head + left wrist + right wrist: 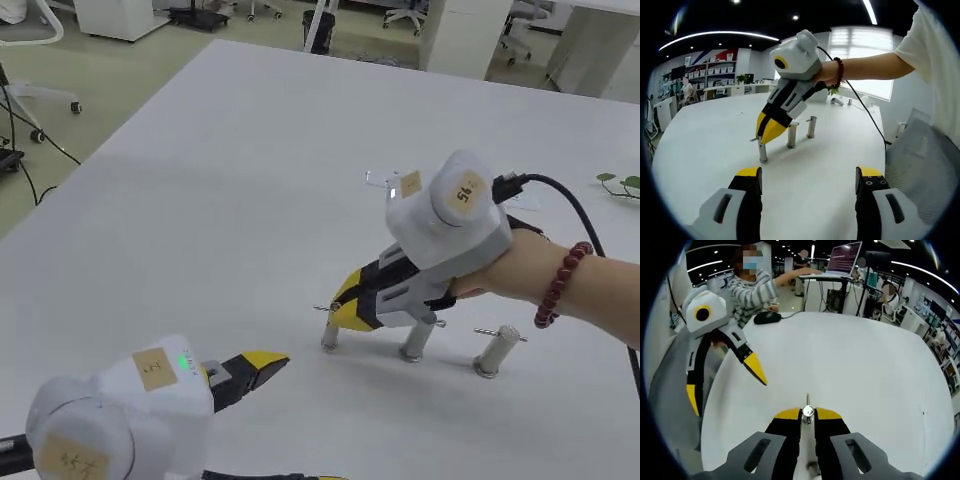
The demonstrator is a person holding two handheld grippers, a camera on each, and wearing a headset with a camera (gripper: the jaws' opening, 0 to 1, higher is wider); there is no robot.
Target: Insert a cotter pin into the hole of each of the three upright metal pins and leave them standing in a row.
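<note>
Right gripper view shows your right claw drawn together on a cotter pin, whose thin tip pokes out ahead of the jaws. Head view places that claw at the top of the end pin, which stands at the left end of a row of three on the table. The wire's tip shows just past that pin's far side.

You look to be on the last insertion. The far pin already carries a second cotter pin through it. The middle pin is partly hidden by the claw, so check it. Your left claw hangs spread and empty, well short of the row.

Next, judge whether the wire is seated through the hole, then let go gently and back straight out along its line. Any sideways tug could tip the end pin. Bring the left claw in to steady its base if it wobbles.
</note>
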